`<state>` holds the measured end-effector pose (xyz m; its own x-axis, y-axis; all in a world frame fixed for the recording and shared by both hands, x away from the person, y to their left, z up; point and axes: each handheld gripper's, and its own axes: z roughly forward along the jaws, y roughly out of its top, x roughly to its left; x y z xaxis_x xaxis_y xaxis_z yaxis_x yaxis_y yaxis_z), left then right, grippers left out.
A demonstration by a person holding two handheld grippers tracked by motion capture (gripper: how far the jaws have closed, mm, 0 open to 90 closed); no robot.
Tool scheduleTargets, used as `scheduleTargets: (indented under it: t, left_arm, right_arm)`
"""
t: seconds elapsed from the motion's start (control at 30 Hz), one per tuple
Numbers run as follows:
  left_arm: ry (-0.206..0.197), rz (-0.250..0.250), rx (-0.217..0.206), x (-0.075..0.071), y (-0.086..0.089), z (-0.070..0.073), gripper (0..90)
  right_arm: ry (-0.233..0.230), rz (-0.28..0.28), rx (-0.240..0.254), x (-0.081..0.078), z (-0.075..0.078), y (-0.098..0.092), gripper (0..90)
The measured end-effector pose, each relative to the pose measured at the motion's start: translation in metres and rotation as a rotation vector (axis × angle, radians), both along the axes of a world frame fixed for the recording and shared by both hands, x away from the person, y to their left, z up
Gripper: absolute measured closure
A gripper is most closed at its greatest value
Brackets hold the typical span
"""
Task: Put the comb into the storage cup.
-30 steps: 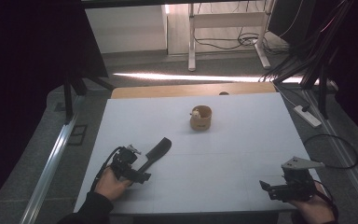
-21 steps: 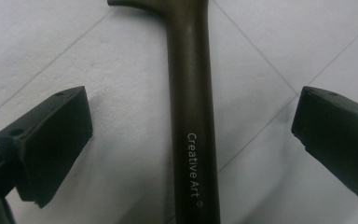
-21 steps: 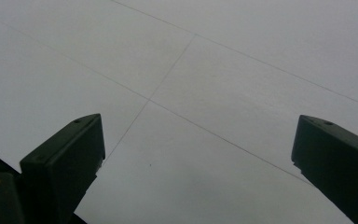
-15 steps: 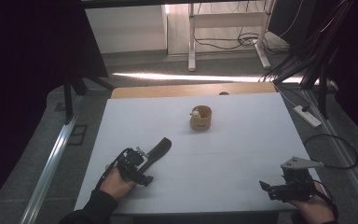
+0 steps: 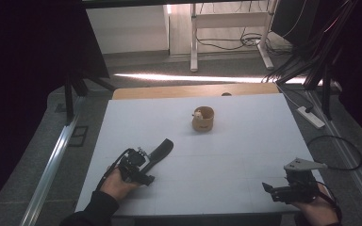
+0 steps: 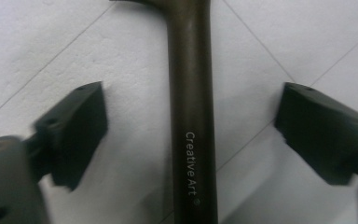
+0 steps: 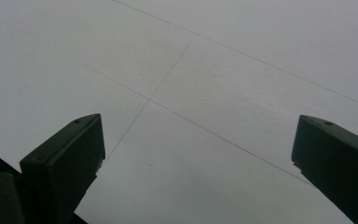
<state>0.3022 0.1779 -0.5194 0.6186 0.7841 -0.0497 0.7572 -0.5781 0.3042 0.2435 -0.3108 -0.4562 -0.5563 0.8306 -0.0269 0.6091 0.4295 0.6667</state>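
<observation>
A long dark brown tool (image 5: 161,149) lies slanted on the white table (image 5: 235,150), near the front left. Its handle (image 6: 192,93) bears the words "Creative Art". My left gripper (image 5: 143,161) sits over the near end of the handle. Its jaws have just been closing with the handle between them, and a gap shows on both sides, so the pads (image 6: 77,126) are not touching it. My right gripper (image 5: 269,188) rests at the front right, open over bare table (image 7: 196,154).
A small wooden cup (image 5: 202,118) with a pale object inside stands in the far middle of the table. A white power strip (image 5: 311,117) and a black cable loop (image 5: 334,153) lie on the floor to the right.
The left hand has shifted slightly right, bringing its gripper over the near end of the dark tool. The right gripper and the cup stayed put.
</observation>
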Motion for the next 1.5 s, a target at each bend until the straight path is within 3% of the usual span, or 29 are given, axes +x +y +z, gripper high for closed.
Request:
scheduleTargets:
  t: [0.2, 0.47, 0.87, 0.97, 1.5]
  left_arm:
    - [-0.016, -0.001, -0.006, -0.002, 0.001, 0.006, 44.5]
    - [-0.014, 0.014, -0.018, 0.000, 0.004, 0.007, 71.3]
    - [-0.009, 0.017, -0.049, 0.001, 0.008, 0.007, 72.3]
    - [-0.006, 0.011, -0.077, 0.001, 0.009, 0.008, 72.3]
    - [-0.105, 0.002, -0.117, -0.008, 0.013, 0.021, 72.2]
  right_arm:
    - [-0.001, 0.001, -0.001, 0.000, 0.000, 0.000, 3.0]
    - [0.000, 0.003, -0.003, 0.000, 0.000, 0.000, 3.0]
    - [-0.003, 0.007, -0.005, 0.000, 0.000, 0.001, 3.0]
    - [-0.004, 0.007, -0.005, -0.001, 0.000, 0.001, 3.0]
    - [-0.008, 0.007, -0.005, -0.001, 0.000, 0.001, 3.0]
